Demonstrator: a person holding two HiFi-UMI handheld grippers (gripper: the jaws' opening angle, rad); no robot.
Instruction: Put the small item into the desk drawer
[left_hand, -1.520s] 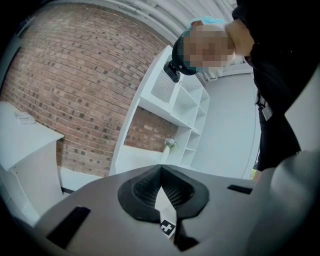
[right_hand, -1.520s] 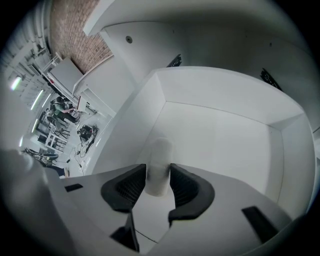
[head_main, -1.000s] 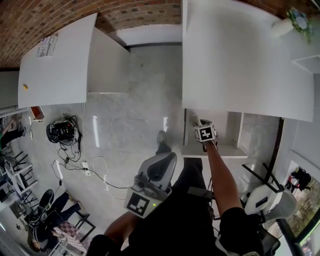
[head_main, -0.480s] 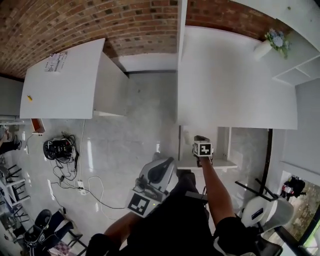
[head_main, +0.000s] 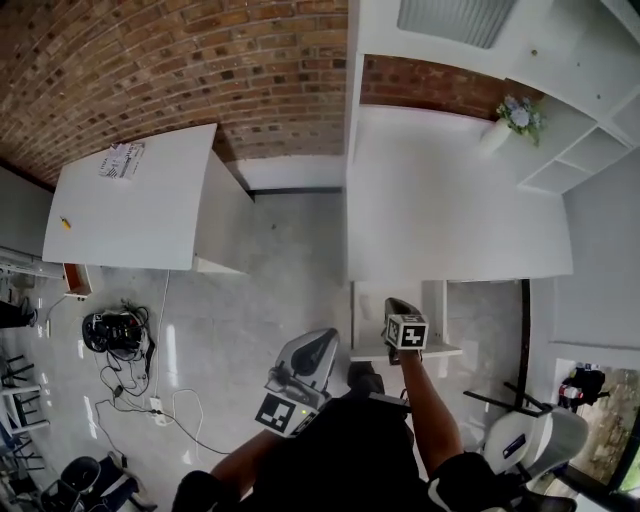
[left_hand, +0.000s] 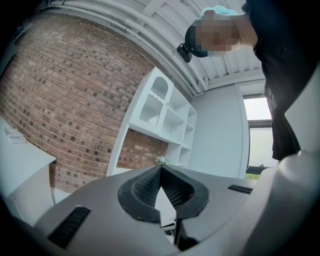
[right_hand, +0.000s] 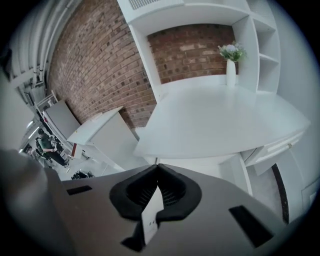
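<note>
The white desk (head_main: 450, 200) has an open drawer (head_main: 440, 350) under its near edge. My right gripper (head_main: 393, 306) hovers over that drawer at the end of an outstretched arm. Its jaws are shut tip to tip in the right gripper view (right_hand: 157, 167). A thin white sliver (right_hand: 150, 220) shows in the gap behind the tips; I cannot tell what it is. My left gripper (head_main: 318, 342) hangs low near the person's lap, left of the drawer. It points up at the shelves, jaws shut (left_hand: 160, 169) with nothing held. No small item shows plainly.
A vase of flowers (head_main: 510, 118) stands at the desk's far right corner below white shelves (head_main: 590, 150). A second white table (head_main: 130, 200) stands to the left. Cables (head_main: 115, 330) lie on the floor, and a chair (head_main: 540, 440) is at the lower right.
The head view has risen and tilted, so more brick wall and shelving show. The right gripper stays at the drawer and the left stays low; both sit lower in the picture.
</note>
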